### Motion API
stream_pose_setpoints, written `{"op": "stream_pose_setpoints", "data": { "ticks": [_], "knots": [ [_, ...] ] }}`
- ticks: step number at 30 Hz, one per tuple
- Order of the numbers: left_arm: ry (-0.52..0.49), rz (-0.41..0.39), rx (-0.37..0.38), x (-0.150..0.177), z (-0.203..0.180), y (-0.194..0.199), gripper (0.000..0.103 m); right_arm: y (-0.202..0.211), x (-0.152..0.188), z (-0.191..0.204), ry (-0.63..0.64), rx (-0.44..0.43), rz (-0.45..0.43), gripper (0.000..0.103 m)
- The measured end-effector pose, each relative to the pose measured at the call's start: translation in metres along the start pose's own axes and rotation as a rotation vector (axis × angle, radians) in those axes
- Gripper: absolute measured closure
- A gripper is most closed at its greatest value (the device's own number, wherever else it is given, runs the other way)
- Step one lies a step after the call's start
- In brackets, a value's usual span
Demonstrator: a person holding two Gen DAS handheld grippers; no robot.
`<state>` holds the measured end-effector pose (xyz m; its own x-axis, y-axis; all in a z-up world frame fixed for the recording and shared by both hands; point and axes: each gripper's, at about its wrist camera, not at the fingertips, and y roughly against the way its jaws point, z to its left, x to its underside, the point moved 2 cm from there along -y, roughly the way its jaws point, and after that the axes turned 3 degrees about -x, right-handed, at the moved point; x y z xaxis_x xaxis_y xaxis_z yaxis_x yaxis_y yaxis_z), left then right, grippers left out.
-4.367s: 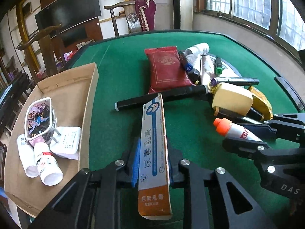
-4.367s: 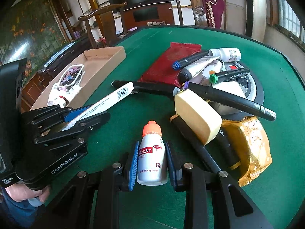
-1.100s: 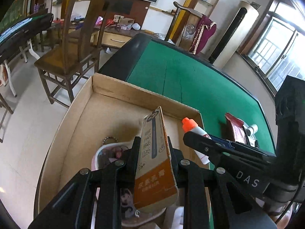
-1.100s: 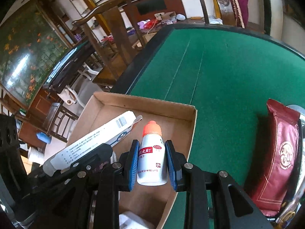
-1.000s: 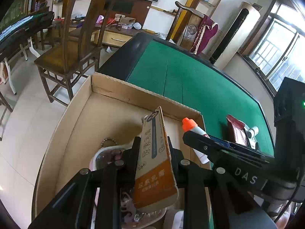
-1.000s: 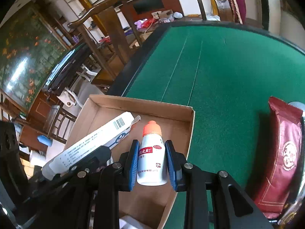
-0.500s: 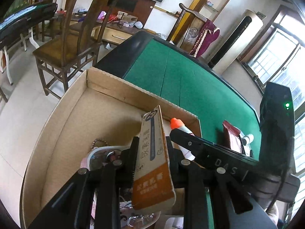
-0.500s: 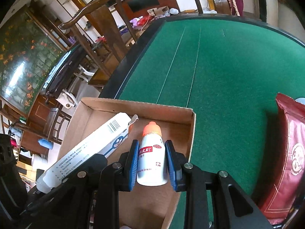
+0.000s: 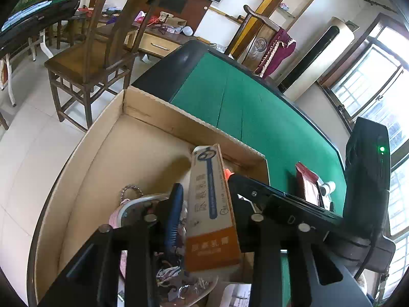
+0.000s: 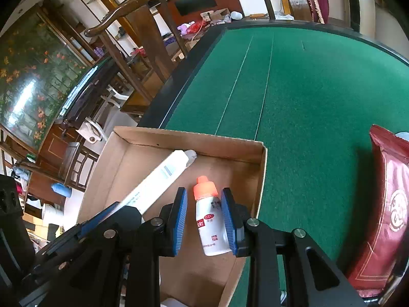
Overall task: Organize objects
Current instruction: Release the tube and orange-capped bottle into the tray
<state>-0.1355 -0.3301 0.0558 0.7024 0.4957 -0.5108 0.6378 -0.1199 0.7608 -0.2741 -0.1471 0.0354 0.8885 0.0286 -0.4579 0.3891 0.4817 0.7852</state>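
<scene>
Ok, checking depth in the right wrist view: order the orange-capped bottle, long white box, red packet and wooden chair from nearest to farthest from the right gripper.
1. orange-capped bottle, between the jaws of the right gripper.
2. long white box, just left, over the cardboard tray.
3. red packet, right, on the green table.
4. wooden chair, far left, beyond the table.

Both grippers, left (image 9: 204, 209) and right (image 10: 204, 212), tilt downward, jaws parted.

White bottle (image 10: 211, 220) w/ orange cap, tilted, and long ointment box (image 9: 211, 204), both over cardboard tray (image 10: 260, 176).
</scene>
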Motion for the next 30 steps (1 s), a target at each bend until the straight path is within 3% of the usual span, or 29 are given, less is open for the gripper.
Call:
{"op": "stream_pose_setpoints", "data": {
  "ticks": [14, 30],
  "knots": [
    [-0.005, -0.033, -0.027, 0.014, 0.003, 0.026, 0.064, 0.038, 0.021, 0.004, 0.025, -0.021, -0.038, 0.072],
    [-0.102, -0.046, -0.030, 0.049, -0.038, 0.055, 0.064, 0.087, 0.061, -0.015, 0.000, -0.054, -0.078, 0.072]
  ]
}}
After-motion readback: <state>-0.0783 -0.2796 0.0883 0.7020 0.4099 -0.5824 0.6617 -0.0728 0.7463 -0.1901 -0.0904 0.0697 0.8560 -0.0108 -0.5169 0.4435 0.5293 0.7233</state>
